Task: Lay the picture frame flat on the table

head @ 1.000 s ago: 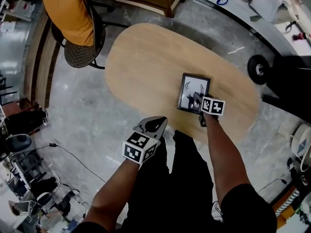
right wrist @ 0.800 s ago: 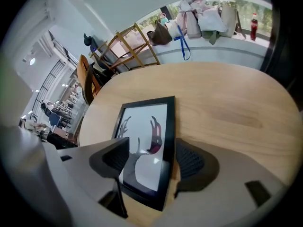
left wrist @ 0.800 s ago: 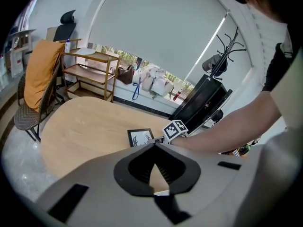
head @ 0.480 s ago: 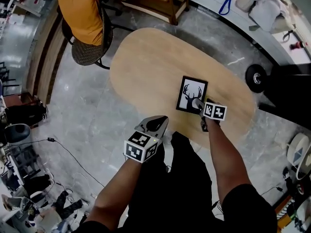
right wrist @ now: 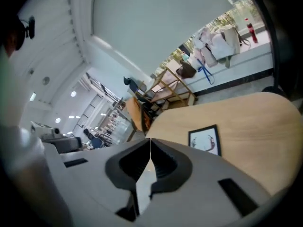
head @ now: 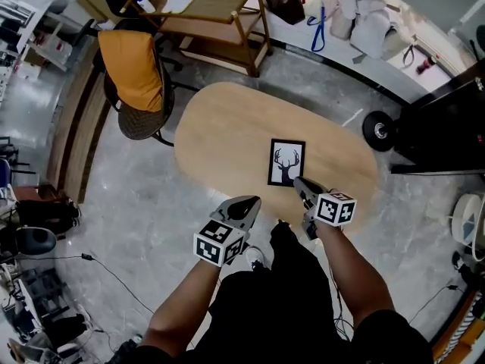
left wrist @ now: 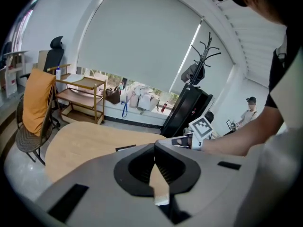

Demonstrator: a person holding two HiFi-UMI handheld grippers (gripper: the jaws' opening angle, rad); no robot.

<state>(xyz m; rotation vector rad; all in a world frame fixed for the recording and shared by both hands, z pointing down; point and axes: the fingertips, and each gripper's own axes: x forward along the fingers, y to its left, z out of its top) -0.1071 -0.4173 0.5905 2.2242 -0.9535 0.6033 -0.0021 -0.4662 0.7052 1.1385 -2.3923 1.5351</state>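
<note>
A black picture frame (head: 286,163) with a deer-head print lies flat, face up, on the oval wooden table (head: 227,127); it also shows in the right gripper view as the frame (right wrist: 206,139). My right gripper (head: 301,185) hovers just off the frame's near edge, jaws shut with nothing between them, in its own view (right wrist: 150,141) too. My left gripper (head: 244,205) hangs beyond the table's near edge, over the floor, shut and empty (left wrist: 155,148).
An office chair with an orange cover (head: 132,70) stands at the table's far left. A wooden trolley (head: 204,6) is behind it. A dark wheeled stand (head: 424,127) sits to the right. Cables and gear lie on the floor at left (head: 30,233).
The right gripper let go of the frame, drew back toward me and closed. The frame now rests flat with nothing touching it. The left gripper stayed put.
</note>
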